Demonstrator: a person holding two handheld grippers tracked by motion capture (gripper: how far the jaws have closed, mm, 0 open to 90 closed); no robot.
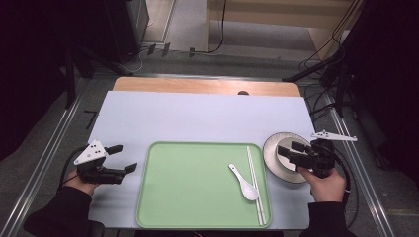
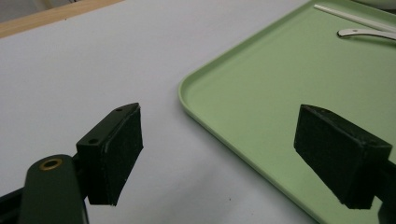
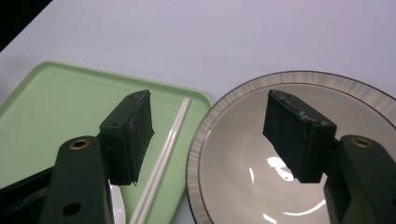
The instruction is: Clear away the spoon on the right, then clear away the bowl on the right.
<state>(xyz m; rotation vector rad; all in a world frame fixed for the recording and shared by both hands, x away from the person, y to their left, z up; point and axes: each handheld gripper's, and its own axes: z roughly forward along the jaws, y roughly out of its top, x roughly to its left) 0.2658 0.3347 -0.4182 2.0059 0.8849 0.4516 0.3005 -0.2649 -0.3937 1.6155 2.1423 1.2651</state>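
The room around is dark, with cables on the grey floor, and in front of me is the tabletop [image 1: 197, 116] covered with a pale sheet, a strip of wood showing at its far edge. On it I see a green tray [image 1: 188, 187] in the middle, near my side. Inside the tray, at its right part, lies a white spoon [image 1: 244, 182], and just beside it a pair of white chopsticks [image 1: 255, 182] lying along the right rim.

To the right of the tray, just beside its rim, stands a bowl [image 1: 276, 143] with a ribbed grey edge and a shiny inside. My right gripper [image 1: 291, 150] hovers over this bowl. In the right gripper view its jaws are spread wide with nothing between the pads: one jaw is above the tray corner and the chopsticks, the other above the inside of the bowl. I cannot tell if a pad touches the bowl.

My left gripper [image 1: 124, 159] is at the left of the tray, over the bare sheet, released too. Its jaws stand wide apart and hold nothing.
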